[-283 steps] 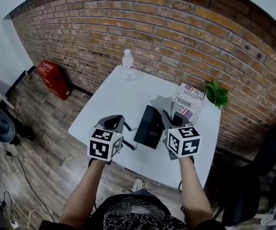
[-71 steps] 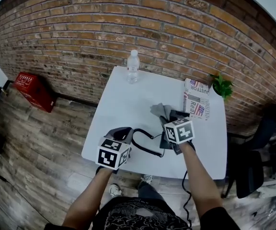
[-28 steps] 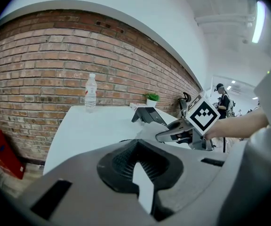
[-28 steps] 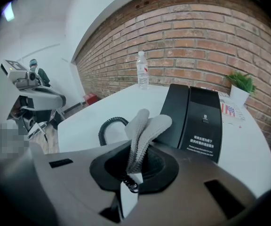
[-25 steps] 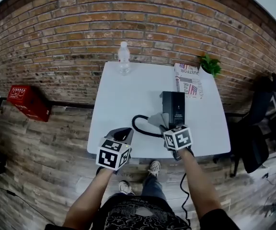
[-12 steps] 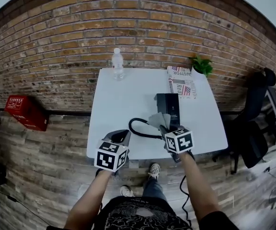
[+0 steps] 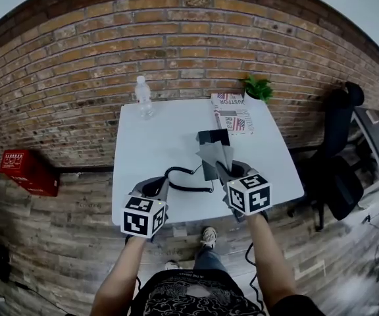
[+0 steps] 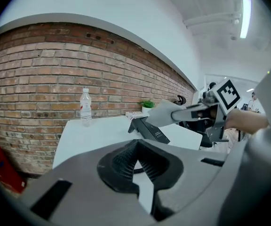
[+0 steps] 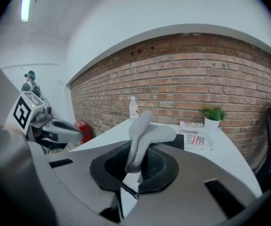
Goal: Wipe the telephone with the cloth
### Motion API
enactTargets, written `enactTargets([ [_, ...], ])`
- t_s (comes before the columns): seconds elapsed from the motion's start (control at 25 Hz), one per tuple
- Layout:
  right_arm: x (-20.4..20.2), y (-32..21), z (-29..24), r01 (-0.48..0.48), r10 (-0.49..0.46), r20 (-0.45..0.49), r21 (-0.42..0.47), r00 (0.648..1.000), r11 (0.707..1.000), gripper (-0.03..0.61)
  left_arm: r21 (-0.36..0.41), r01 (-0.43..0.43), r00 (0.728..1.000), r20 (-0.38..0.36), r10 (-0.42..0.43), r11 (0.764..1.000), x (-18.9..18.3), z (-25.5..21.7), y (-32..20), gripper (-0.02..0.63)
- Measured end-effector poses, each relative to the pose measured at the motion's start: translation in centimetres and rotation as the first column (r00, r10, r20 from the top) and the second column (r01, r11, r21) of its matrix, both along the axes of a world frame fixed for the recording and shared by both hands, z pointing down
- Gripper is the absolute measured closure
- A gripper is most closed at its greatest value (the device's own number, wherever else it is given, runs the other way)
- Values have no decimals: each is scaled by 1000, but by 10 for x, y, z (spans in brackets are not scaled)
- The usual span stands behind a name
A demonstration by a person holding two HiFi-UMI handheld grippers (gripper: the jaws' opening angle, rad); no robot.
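In right tongs, pinches grey cloth above black telephone; holds left tongs closed, empty. Works at white table against brick wall, over plank floor.

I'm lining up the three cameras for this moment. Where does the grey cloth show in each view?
Head view: cloth at centre, over the telephone's near end.
Left gripper view: cloth right of centre, above the telephone.
Right gripper view: cloth dead centre, clamped in the right tool.
Shared landmark: the upright water bottle.
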State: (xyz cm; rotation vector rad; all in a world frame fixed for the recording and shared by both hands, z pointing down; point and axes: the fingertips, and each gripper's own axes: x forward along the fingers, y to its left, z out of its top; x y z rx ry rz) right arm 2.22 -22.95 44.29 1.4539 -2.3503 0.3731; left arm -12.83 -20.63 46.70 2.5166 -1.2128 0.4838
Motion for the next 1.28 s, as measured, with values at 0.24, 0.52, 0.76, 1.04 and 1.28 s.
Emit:
enactTargets([
  [0.24, 8, 15, -40, -32, 28, 47, 95, 998, 995, 568, 16, 47, 999, 6, -47, 999, -17, -7, -3, 609],
  [0.52, 8, 27, -56, -36, 30, 50, 134, 998, 990, 568, 58, 71, 997, 13, -72, 996, -24, -23, -2, 609],
  [0.76, 0, 34, -46, -15, 10, 45, 117, 999, 993, 569, 56, 69, 998, 6, -69, 996, -23, -25, 2, 609],
  [1.04, -7, 37, -46, 6, -11, 39, 116, 999, 993, 568, 54, 69, 998, 8, -70, 996, -25, -24, 5, 609],
  [1.28, -12, 39, -46, 19, -24, 38, 117, 999, 993, 568, 54, 69, 998, 7, -70, 996, -28, -25, 6, 609],
])
